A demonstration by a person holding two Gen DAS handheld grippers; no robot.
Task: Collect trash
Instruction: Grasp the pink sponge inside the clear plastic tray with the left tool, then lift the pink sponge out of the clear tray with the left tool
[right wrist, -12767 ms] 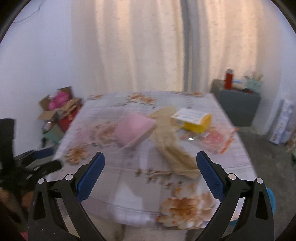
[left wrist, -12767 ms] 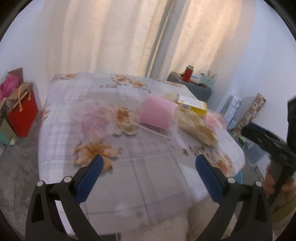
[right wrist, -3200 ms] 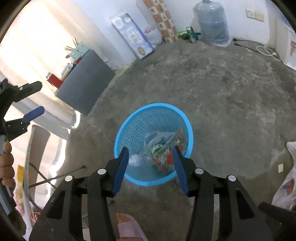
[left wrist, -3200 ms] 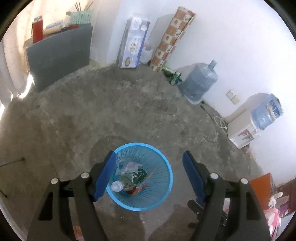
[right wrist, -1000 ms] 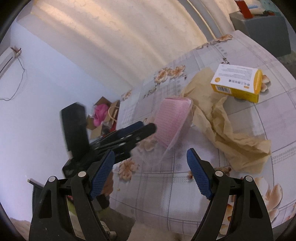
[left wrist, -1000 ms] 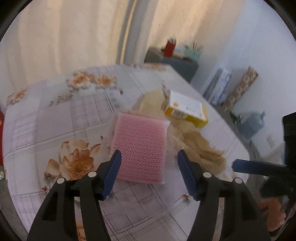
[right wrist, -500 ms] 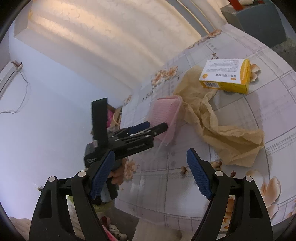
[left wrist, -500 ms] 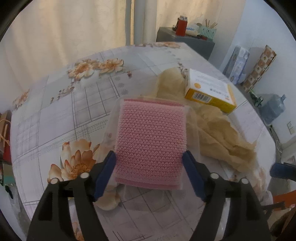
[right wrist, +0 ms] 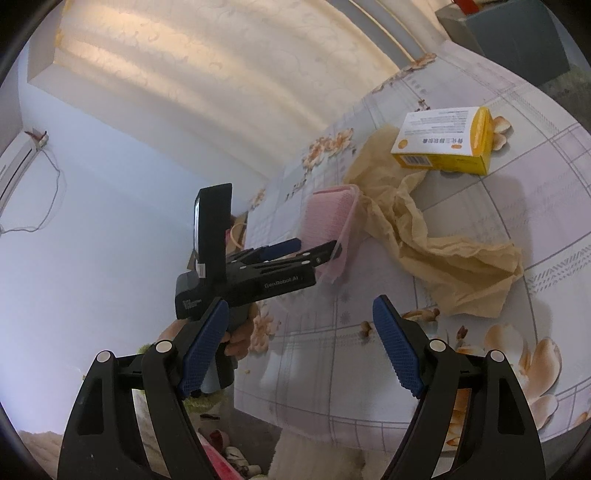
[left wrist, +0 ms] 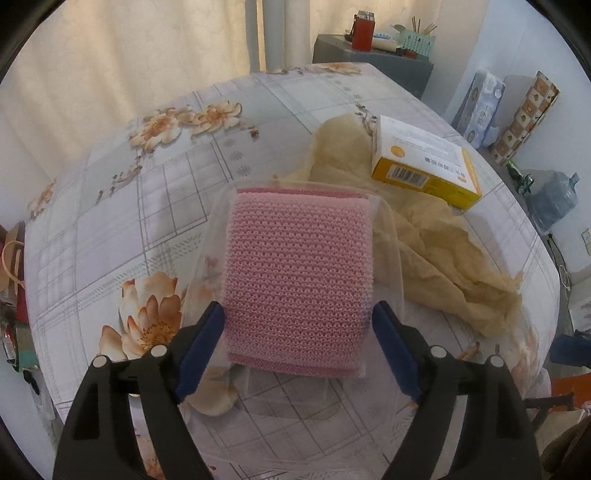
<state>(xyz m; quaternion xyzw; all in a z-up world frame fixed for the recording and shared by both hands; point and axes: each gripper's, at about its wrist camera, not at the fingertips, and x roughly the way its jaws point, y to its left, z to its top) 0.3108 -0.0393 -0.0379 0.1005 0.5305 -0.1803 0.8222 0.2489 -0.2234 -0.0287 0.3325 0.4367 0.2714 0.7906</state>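
A pink knitted pad in clear plastic wrap (left wrist: 299, 280) lies on the flowered tablecloth (left wrist: 122, 206). My left gripper (left wrist: 297, 347) is open with its blue pads on either side of the pad's near end; it also shows in the right wrist view (right wrist: 314, 249) at the pad (right wrist: 327, 218). Crumpled tan paper (left wrist: 443, 258) lies to the right of the pad, also seen in the right wrist view (right wrist: 454, 258). A yellow and white box (left wrist: 424, 162) rests beyond it, and shows in the right wrist view (right wrist: 447, 142). My right gripper (right wrist: 301, 347) is open and empty above the table's near edge.
A grey cabinet (left wrist: 373, 62) with a red can (left wrist: 364, 27) stands behind the table. A water jug (left wrist: 550, 199), boxes and a patterned roll (left wrist: 524, 118) stand by the right wall. Curtains (left wrist: 129, 55) hang behind. Bags (left wrist: 11, 258) sit on the floor at left.
My left gripper has moved forward and down onto the pink pad, so its pads now flank the pad's near end. My right gripper has shifted slightly closer to the table.
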